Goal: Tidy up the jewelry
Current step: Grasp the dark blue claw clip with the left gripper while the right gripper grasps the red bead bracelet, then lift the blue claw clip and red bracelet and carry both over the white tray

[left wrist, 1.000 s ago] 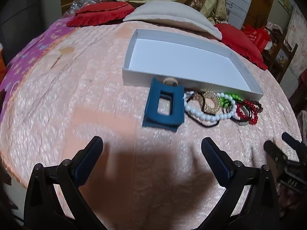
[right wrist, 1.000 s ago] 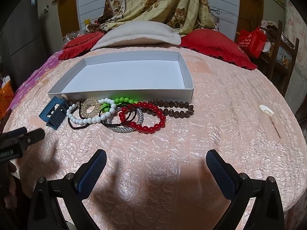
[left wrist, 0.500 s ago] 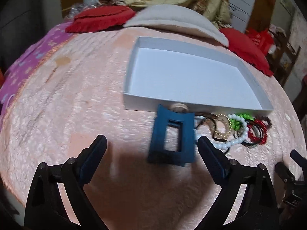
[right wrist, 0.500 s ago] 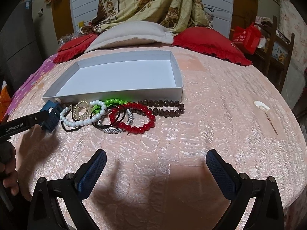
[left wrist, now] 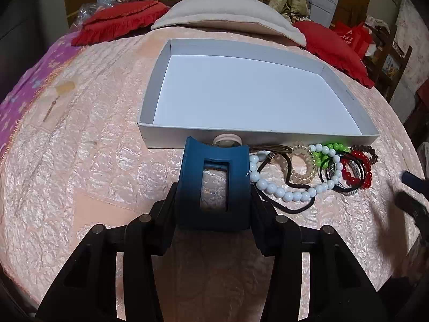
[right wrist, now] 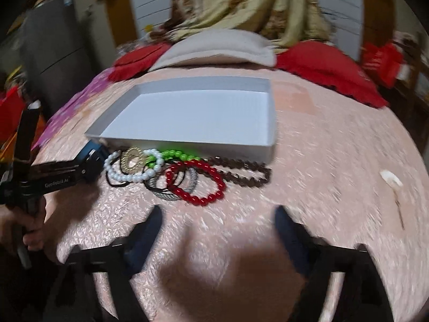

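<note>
A blue hair clip [left wrist: 214, 150] lies on the pink bedspread just in front of the white box [left wrist: 241, 134]. My left gripper [left wrist: 213, 196] is closing, with the clip between its jaws and its pads against the clip's sides. Right of the clip lies a heap of bracelets and hair ties: white beads [left wrist: 284, 194], green beads [left wrist: 332, 147], red beads [right wrist: 209, 198] and brown beads [right wrist: 249, 174]. My right gripper [right wrist: 218, 212] hovers in front of the red bracelet. Its jaws are closing with nothing between them. The box [right wrist: 214, 147] holds nothing.
Red pillows [left wrist: 118, 21] and a cream pillow [left wrist: 228, 13] lie behind the box. A wooden chair [left wrist: 388, 53] stands past the bed's right edge. A small white item [right wrist: 391, 181] lies on the bedspread at the right. A hand [right wrist: 24, 228] holds the left gripper.
My left gripper moved forward over the blue clip and narrowed around it. My right gripper shifted left toward the bracelets, and its jaws came closer together; that view is now blurred.
</note>
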`<action>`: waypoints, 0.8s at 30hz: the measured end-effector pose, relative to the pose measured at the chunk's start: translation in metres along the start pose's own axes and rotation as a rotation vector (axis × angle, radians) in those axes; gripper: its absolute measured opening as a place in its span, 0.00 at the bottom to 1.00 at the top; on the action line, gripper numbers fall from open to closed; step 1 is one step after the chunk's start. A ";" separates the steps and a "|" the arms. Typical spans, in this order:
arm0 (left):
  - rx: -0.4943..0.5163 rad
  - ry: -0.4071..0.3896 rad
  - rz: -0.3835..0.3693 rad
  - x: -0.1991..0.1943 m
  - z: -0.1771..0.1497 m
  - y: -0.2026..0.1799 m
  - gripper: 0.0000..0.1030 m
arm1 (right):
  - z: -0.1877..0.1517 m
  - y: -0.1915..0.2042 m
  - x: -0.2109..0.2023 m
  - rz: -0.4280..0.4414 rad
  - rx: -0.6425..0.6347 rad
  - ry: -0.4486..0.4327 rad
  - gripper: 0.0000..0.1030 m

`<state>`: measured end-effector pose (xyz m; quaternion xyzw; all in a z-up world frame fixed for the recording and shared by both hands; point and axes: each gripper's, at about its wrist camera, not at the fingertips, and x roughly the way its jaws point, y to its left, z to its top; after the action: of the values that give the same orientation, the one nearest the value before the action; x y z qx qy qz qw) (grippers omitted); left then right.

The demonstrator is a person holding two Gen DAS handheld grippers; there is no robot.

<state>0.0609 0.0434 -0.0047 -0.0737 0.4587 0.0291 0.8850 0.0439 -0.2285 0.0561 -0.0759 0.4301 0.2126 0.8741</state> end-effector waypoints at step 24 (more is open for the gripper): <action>-0.059 -0.025 0.029 -0.002 -0.006 0.004 0.45 | 0.021 0.007 0.063 -0.026 -0.094 0.048 0.09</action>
<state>0.0546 0.0460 -0.0069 -0.0927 0.4475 0.0564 0.8877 0.0899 -0.1963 0.0195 -0.1275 0.4395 0.2194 0.8616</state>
